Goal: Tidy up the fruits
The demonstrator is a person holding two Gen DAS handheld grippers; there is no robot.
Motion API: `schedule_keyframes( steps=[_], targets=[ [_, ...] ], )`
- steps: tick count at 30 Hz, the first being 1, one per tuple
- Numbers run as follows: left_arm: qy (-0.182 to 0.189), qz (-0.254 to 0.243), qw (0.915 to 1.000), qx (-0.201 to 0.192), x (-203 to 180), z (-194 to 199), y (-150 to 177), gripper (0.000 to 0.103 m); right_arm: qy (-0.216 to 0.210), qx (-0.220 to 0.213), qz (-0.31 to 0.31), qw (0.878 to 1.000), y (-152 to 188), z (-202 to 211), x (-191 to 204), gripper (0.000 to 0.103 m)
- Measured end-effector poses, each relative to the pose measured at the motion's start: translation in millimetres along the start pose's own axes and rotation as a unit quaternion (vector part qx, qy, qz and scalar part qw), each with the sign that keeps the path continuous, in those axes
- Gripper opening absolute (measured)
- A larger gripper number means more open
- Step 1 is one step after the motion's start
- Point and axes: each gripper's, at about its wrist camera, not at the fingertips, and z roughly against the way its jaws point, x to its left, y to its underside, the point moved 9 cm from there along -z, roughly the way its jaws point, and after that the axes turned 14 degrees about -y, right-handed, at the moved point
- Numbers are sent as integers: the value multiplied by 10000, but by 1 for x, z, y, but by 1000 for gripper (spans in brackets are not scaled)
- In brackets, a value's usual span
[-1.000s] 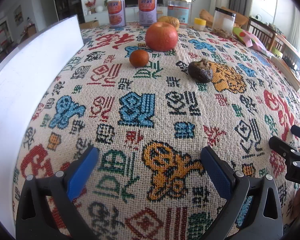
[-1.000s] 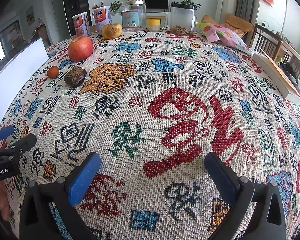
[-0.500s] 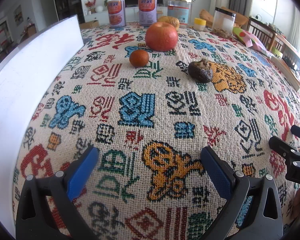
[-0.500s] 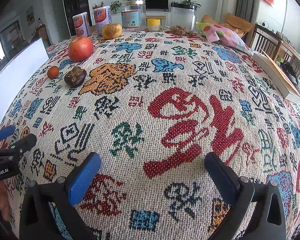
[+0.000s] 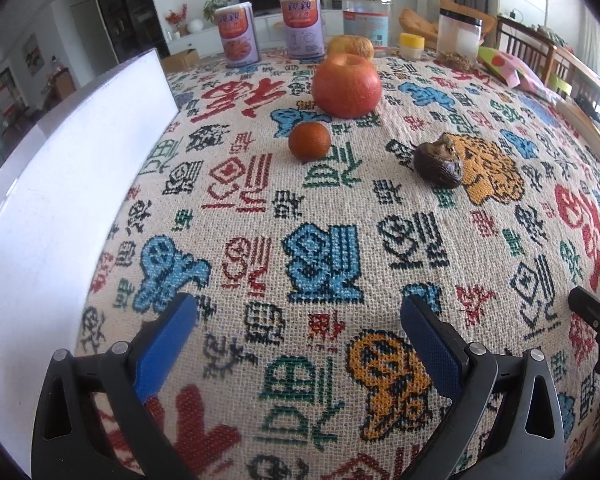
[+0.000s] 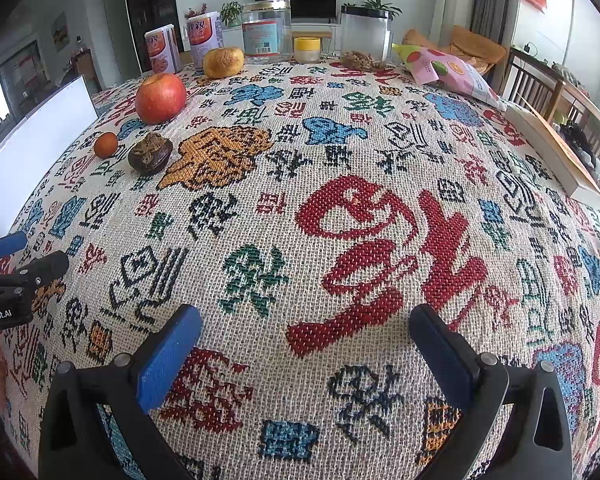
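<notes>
On the patterned tablecloth lie a red apple (image 5: 347,85), a small orange fruit (image 5: 309,141) in front of it, a dark wrinkled fruit (image 5: 438,161) to the right, and a yellow-brown fruit (image 5: 350,45) behind the apple. The same apple (image 6: 161,98), small orange fruit (image 6: 105,145), dark fruit (image 6: 150,155) and yellow fruit (image 6: 223,62) sit at far left in the right wrist view. My left gripper (image 5: 298,336) is open, well short of the fruits, nothing between its blue pads. My right gripper (image 6: 305,340) is open over bare cloth.
A white board (image 5: 56,184) stands along the table's left side. Two cans (image 5: 302,26), a glass jar (image 5: 366,16), a clear canister (image 6: 366,36), a yellow-lidded tub (image 6: 307,49) and a snack bag (image 6: 448,70) line the far edge. A book (image 6: 552,152) lies at right.
The left wrist view has moved forward toward the fruits, which now look larger and nearer. The right gripper has not visibly moved.
</notes>
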Motion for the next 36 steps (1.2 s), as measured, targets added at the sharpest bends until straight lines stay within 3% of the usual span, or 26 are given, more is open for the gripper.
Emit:
schedule_keyframes(
  steps=[4,17,21,24,29,36],
  targets=[
    [456,299,9983,210,8,-16,1,102,1,3,1,10000,0,0,0,103],
    [383,337,9987,19,10,-14,6,103,-21,43,14,10000,0,-1,1,103],
    [390,346,9986,18,11,-14,5,103,-388,346,153,9985,-8,-2,4,103],
    [391,345,9986,18,11,-14,5,103,-566,172,152,9981,-39,-3,4,103],
    [392,346,9986,18,11,-15,5,103,-714,-238,248,9969,-123,-27,10,103],
    [400,355,9986,18,11,-15,5,103,-768,-319,645,9944,-235,-104,40,103]
  ],
)
